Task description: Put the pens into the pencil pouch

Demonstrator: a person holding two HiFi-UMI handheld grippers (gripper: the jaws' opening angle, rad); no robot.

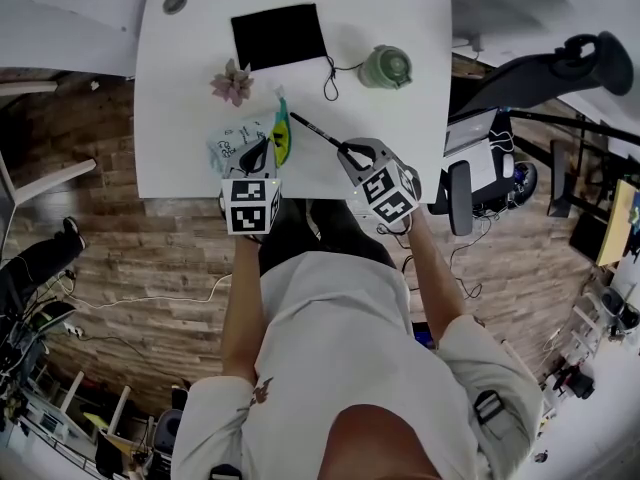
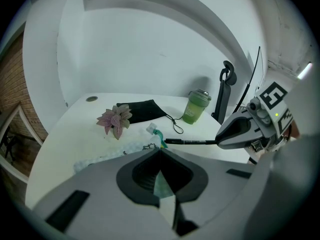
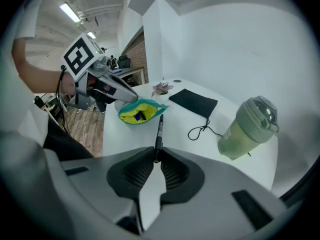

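Right gripper view: pen (image 3: 159, 134) being clamped in right gripper (image 3: 156, 160) jaws; pencil pouch (image 3: 141, 111), near worktop (image 1: 400, 28) front edge, being pinched open by left gripper (image 2: 160, 153) jaws. Insertion step judged; tip-to-opening alignment being required next.

A white table (image 1: 180, 118) stands on wood-plank floor (image 1: 150, 258) beside a black chair (image 1: 520, 68).

The white table (image 1: 180, 118) looks smooth and matt. The black pen (image 3: 159, 134) is slightly glossy plastic, the teal pencil pouch (image 3: 141, 110) perhaps soft cloth, the floor (image 1: 150, 258) grained wood planks.
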